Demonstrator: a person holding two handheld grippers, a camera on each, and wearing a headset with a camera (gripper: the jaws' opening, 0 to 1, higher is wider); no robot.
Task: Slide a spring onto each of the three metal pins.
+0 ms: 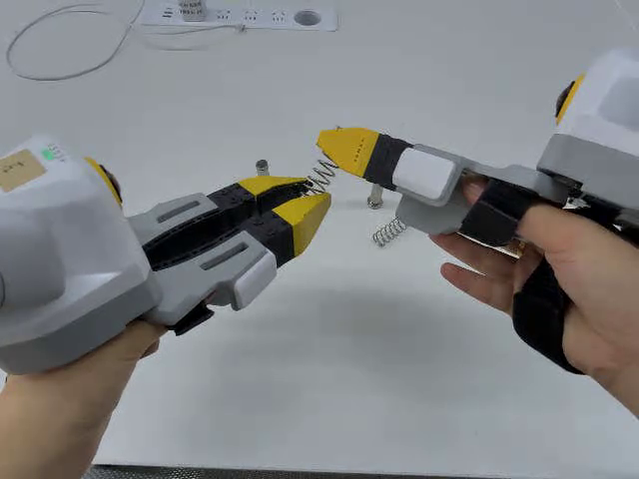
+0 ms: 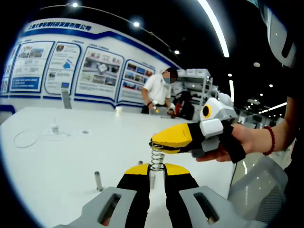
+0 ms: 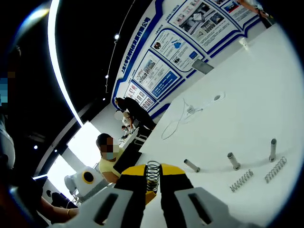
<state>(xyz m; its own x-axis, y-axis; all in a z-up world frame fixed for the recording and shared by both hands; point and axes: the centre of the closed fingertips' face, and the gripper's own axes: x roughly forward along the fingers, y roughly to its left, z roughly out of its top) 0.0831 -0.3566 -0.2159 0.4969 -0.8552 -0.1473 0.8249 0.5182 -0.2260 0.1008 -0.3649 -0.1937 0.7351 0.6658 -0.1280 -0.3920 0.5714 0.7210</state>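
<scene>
**Surface:** White matt bench (image 1: 349, 379), clean. A white power strip (image 1: 240, 15) lies at the far edge, with a thin white cable (image 1: 9, 47) looped beside it. Markings on the strip are too small to read.

**Room:** Open hall with a dark ceiling, strip lights and spot lights. Blue/white display boards (image 2: 61, 61) run along the wall. Their header is in characters and the panel text is not legible. Shelving (image 2: 197, 88) stands at the back, and a person in a white shirt (image 2: 159, 90) stands near it. A second person in yellow (image 3: 110, 161) is beyond the bench.

**Labels:** Tan sticker (image 1: 20, 170) on the L gripper body, nothing readable on it.

**Task items:** Three pins (image 3: 232, 160) stand in a row on the bench, all bare. Two loose springs (image 3: 242, 180) lie flat just beside them. The held spring (image 1: 321, 175) is up off the bench, spanning the two gripper tips.

**Right gripper** (image 1: 344, 150): jaws closed on the upper end of the held spring, coils seen between the yellow tips in the right gripper view.

**Left gripper** (image 1: 290, 205): jaws near together w/ the spring's lower end between the tips. Can't tell whether they pinch it or only bracket it, as the contact is hidden by the tips.
</scene>
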